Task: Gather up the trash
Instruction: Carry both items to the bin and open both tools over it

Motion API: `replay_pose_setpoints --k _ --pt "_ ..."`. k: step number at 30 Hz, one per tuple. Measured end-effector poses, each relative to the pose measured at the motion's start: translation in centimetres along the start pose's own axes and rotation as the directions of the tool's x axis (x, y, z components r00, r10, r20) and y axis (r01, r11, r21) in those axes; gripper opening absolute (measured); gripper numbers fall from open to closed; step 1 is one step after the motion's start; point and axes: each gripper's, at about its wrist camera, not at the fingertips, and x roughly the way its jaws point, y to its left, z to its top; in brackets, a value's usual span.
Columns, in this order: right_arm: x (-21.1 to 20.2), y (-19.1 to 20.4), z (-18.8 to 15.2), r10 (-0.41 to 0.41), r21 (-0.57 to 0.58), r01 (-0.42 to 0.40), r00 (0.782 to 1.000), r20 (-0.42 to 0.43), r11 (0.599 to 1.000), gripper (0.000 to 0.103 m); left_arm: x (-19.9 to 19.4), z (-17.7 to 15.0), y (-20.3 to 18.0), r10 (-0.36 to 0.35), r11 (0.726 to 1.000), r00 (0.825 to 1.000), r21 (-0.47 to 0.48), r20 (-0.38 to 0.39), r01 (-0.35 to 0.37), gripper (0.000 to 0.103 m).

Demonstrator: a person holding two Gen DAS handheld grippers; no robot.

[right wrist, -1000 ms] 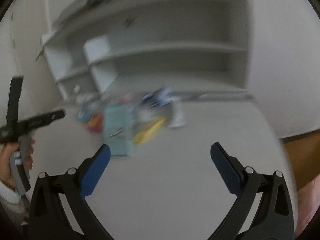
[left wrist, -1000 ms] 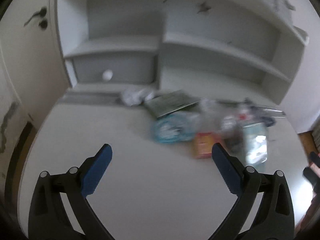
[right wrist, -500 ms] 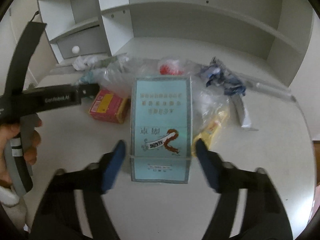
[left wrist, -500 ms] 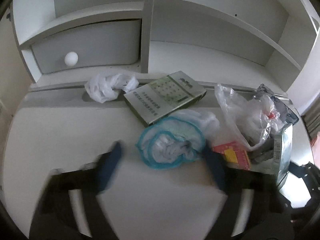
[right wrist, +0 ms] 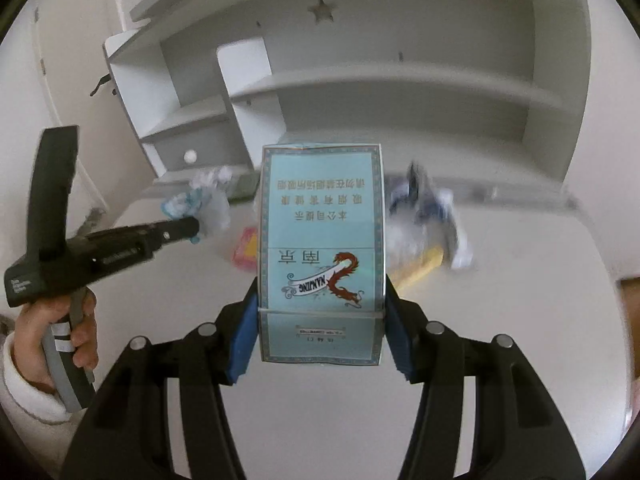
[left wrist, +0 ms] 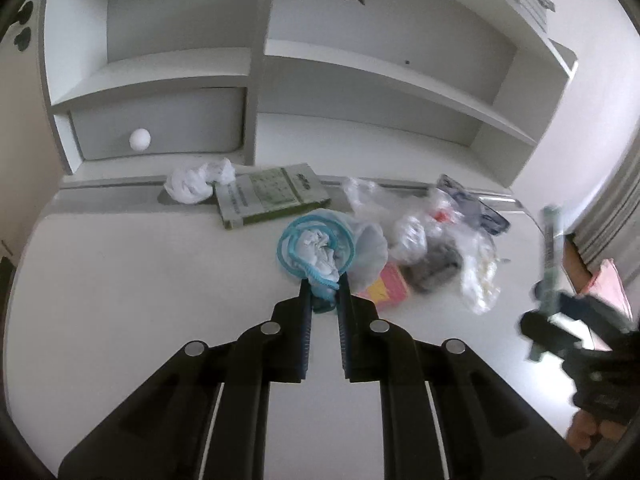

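My left gripper (left wrist: 323,286) is shut on the blue elastic rim of a crumpled blue-edged plastic cap (left wrist: 316,250) lying on the white desk (left wrist: 140,300). It also shows in the right wrist view (right wrist: 188,204), pinched by the left gripper (right wrist: 194,228). My right gripper (right wrist: 322,308) is shut on a light blue carton box (right wrist: 322,240) with a red dragon print and holds it above the desk. The right gripper with the box shows edge-on and blurred in the left wrist view (left wrist: 550,248).
More trash lies on the desk: a white crumpled bag (left wrist: 196,182), a green flat box (left wrist: 272,198), clear plastic bags (left wrist: 420,224), a red and yellow packet (left wrist: 386,288), a yellow wrapper (right wrist: 424,266). A white shelf unit (left wrist: 256,92) with a drawer stands behind.
Both grippers moved in from open and closed. The left one shut on the blue-edged cap. The right one shut on the blue box and lifted it off the desk.
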Motion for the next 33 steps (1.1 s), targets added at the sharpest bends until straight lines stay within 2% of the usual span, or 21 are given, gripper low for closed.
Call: replay_pose_setpoints --k 3,5,7,9,11,14,17,18,19,21,23,24,26,27,28,29,31,32,33 --pt "-1.3 -1.6 -1.7 0.033 0.052 -0.033 0.999 -0.003 0.998 0.055 -1.6 -0.3 -2.3 -0.022 0.999 1.000 0.037 0.013 0.022 0.011" --pt "-4.4 -2.7 -1.9 0.025 0.058 -0.028 0.998 0.058 0.998 0.055 -2.4 -0.2 -4.9 -0.049 0.996 0.998 0.079 0.031 0.047 0.011" --pt "-8.5 -4.7 -2.0 -0.010 0.081 -0.001 0.991 0.134 0.997 0.055 -2.9 0.4 -8.9 -0.111 0.986 0.993 0.133 0.050 0.103 0.011" --pt "-13.5 -7.7 -2.4 -0.077 0.136 0.048 0.973 0.217 0.990 0.055 -3.3 0.6 -14.3 -0.177 0.961 0.982 0.225 0.060 0.159 0.011" --pt "-17.8 -10.8 -3.3 -0.125 0.199 0.071 0.954 0.272 0.977 0.055 -3.1 0.3 -19.7 -0.254 0.923 0.967 0.307 0.031 0.233 0.011" --pt "-24.5 -16.8 -5.9 -0.234 0.326 0.125 0.918 0.320 0.937 0.055 -2.5 -1.4 -29.2 -0.381 0.829 0.922 0.417 -0.065 0.372 0.011" --pt "-30.8 -23.4 -10.2 -0.361 0.483 0.174 0.873 0.327 0.858 0.055 -2.3 -5.2 -40.2 -0.478 0.686 0.860 0.535 -0.179 0.493 0.011" --pt "-32.1 -25.1 -11.4 -0.392 0.521 0.185 0.862 0.321 0.833 0.055 -2.3 -6.4 -42.9 -0.494 0.645 0.844 0.561 -0.211 0.518 0.011" --pt "-33.9 -27.5 -13.4 -0.438 0.577 0.203 0.846 0.303 0.791 0.055 -2.1 -7.7 -45.7 -0.505 0.600 0.828 0.589 -0.246 0.541 0.011" --pt "-36.1 -31.6 -16.7 -0.497 0.662 0.225 0.830 0.254 0.715 0.055 -1.2 -11.0 -51.9 -0.498 0.508 0.803 0.641 -0.327 0.576 0.011" --pt "-37.3 -35.9 -20.3 -0.533 0.735 0.245 0.826 0.184 0.632 0.055 0.6 -14.1 -56.2 -0.472 0.461 0.785 0.646 -0.401 0.608 0.011" --pt "-37.3 -38.0 -22.1 -0.535 0.765 0.245 0.831 0.150 0.596 0.055 2.2 -16.2 -58.1 -0.448 0.451 0.777 0.639 -0.442 0.623 0.011" --pt "-35.9 -42.3 -25.9 -0.516 0.823 0.246 0.854 0.066 0.512 0.055 5.8 -20.0 -60.0 -0.396 0.459 0.758 0.603 -0.518 0.652 0.011" --pt "-34.3 -44.2 -27.6 -0.494 0.841 0.255 0.869 0.017 0.478 0.055 8.4 -22.3 -60.4 -0.357 0.483 0.748 0.575 -0.559 0.660 0.011" --pt "-31.7 -46.2 -29.6 -0.441 0.856 0.256 0.897 -0.038 0.449 0.055 11.1 -24.5 -60.4 -0.317 0.511 0.739 0.549 -0.595 0.661 0.011" --pt "-29.4 -47.5 -31.0 -0.394 0.866 0.259 0.916 -0.080 0.428 0.055 13.3 -25.7 -60.3 -0.284 0.534 0.734 0.534 -0.617 0.656 0.011" --pt "-23.5 -49.8 -34.4 -0.270 0.882 0.265 0.948 -0.165 0.389 0.055 18.8 -29.3 -59.5 -0.168 0.590 0.731 0.526 -0.662 0.612 0.011" --pt "-20.7 -50.6 -35.8 -0.222 0.883 0.283 0.952 -0.211 0.375 0.055 20.5 -30.2 -59.2 -0.131 0.601 0.729 0.531 -0.672 0.597 0.011" --pt "-18.3 -51.1 -37.1 -0.186 0.881 0.306 0.949 -0.254 0.362 0.055 22.9 -31.3 -58.8 -0.085 0.623 0.720 0.527 -0.689 0.577 0.011"
